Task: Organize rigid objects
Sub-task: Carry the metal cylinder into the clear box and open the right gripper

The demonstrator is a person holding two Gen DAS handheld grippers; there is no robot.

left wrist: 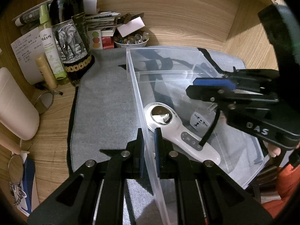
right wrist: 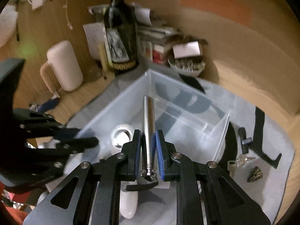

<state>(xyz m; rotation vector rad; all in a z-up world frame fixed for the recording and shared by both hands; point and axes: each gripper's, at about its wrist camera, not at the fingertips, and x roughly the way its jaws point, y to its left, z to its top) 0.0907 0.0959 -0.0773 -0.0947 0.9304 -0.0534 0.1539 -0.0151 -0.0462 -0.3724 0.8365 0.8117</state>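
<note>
While left gripper (left wrist: 149, 146) pinches clear bin wall (left wrist: 138, 97), right gripper (right wrist: 148, 150) clamps chrome rod (right wrist: 149, 123) (smooth, cylindrical).

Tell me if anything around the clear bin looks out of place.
Nothing is spilled or broken. Loose keys and a small dark cone-shaped piece lie on the grey mat outside the clear bin, while the right hand-held gripper holds a metal rod over it.

Light: dim, warm indoor cast on my feeds | Left wrist: sharp, glare on the clear plastic storage box (left wrist: 136, 93) wall | Right wrist: motion-blurred, dark wine bottle (right wrist: 120, 37) smeared | Edges: heavy fisheye bending, black vignette corners | Shadows: soft on grey felt mat (left wrist: 105, 103)
</note>
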